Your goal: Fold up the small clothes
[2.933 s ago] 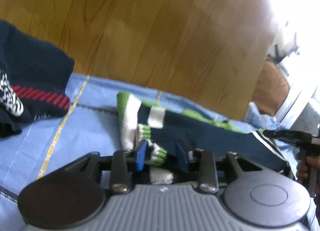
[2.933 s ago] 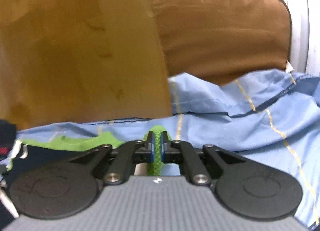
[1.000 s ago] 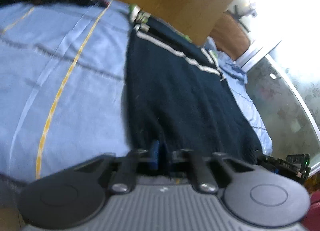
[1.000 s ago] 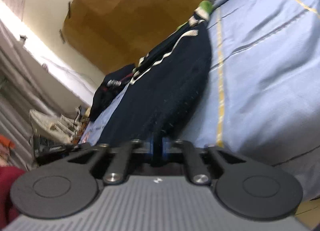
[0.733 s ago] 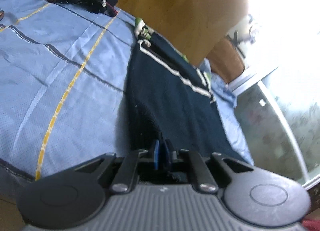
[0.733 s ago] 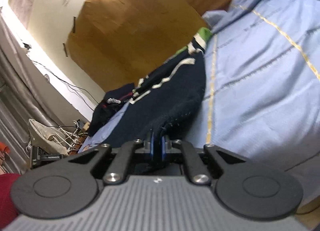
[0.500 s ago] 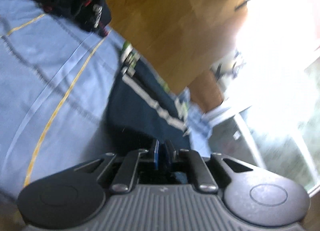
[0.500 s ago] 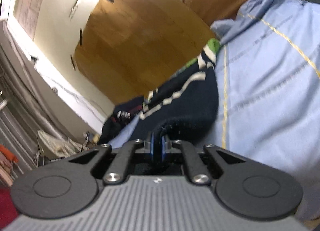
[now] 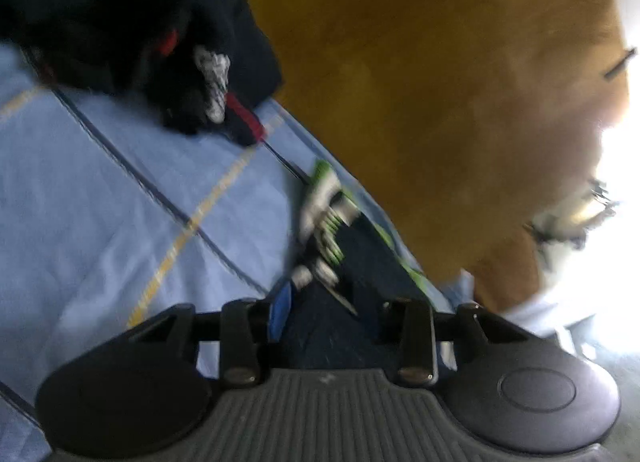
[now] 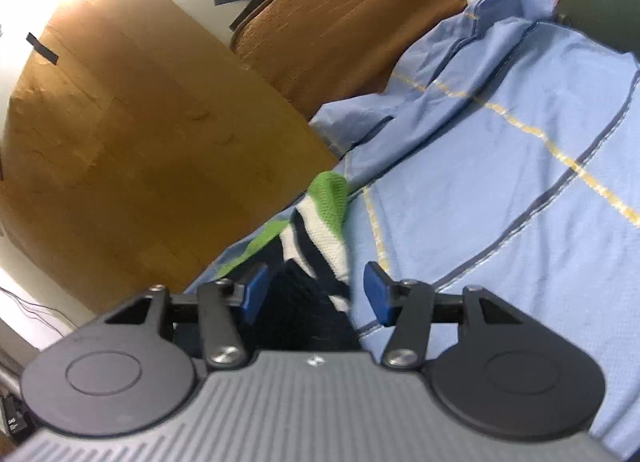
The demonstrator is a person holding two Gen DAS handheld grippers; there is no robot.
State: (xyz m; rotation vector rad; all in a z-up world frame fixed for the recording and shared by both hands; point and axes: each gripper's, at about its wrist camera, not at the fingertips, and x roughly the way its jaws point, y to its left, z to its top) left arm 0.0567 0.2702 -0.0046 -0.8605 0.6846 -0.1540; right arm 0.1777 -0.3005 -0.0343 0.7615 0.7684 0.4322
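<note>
A navy knit sweater (image 9: 332,326) with green and white striped trim lies folded on the light blue bedsheet (image 9: 120,198). My left gripper (image 9: 332,314) is open, its jaws apart over the navy fabric near the striped cuffs (image 9: 324,214). In the right wrist view the same sweater (image 10: 304,302) lies between the jaws of my open right gripper (image 10: 316,294), with its green and white striped end (image 10: 326,214) just ahead on the sheet (image 10: 500,182). Neither gripper holds the fabric.
A dark pile of clothes with red and white marks (image 9: 160,38) lies at the far left of the bed. A wooden headboard (image 9: 420,82) stands behind the bed, also seen in the right wrist view (image 10: 140,142). A brown cushion (image 10: 344,30) leans beside it.
Both grippers held the sweater's near edge pinched, carried it up and forward over the sweater, and have now opened and let go. The view now looks at the striped end.
</note>
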